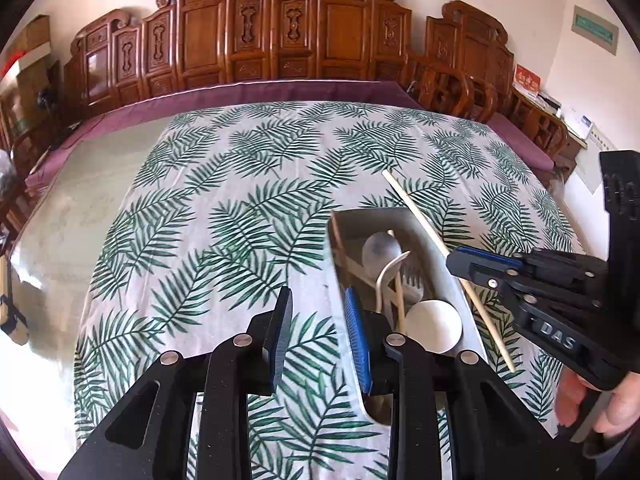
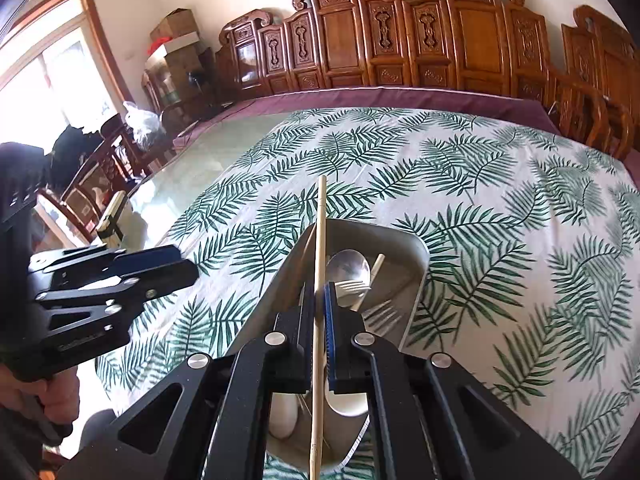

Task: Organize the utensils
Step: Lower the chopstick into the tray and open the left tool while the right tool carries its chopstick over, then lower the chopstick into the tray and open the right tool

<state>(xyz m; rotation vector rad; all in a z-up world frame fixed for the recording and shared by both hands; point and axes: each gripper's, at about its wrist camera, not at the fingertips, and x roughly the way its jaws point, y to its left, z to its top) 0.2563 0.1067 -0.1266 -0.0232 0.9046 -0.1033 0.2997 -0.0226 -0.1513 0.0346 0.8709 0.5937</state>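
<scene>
- A thin, pale wooden chopstick point(image 2: 319, 300) is pinched between the ribbed blue pads of the right gripper point(image 2: 319, 292); its jaws are closed tight on the stick, which runs straight and long past both ends of the pads.
- The stick hangs over a long, shallow grey tray point(image 2: 416, 280) with rounded corners and smooth walls.
- Inside the tray lie a clear plastic spoon point(image 1: 380, 246), a white plastic fork point(image 1: 412, 282), a round white ladle-like spoon point(image 1: 434, 326) and another wooden stick point(image 1: 400, 304) — all jumbled together along its length.
- The left gripper point(image 1: 318, 320) hovers just beside the tray's near end, over the cloth; its jaws stand apart with nothing between them, one blue pad facing inward.
- A person's hand point(image 1: 600, 408) grips the right tool's handle at the edge of the left view.
- Under the tray lies a cloth point(image 1: 224, 216) — white, slightly creased, printed with green fern leaves.
- The cloth covers part of a glossy pale table point(image 1: 80, 208) edged in purple.
- Carved reddish wooden chairs point(image 1: 280, 28) line the far wall.
</scene>
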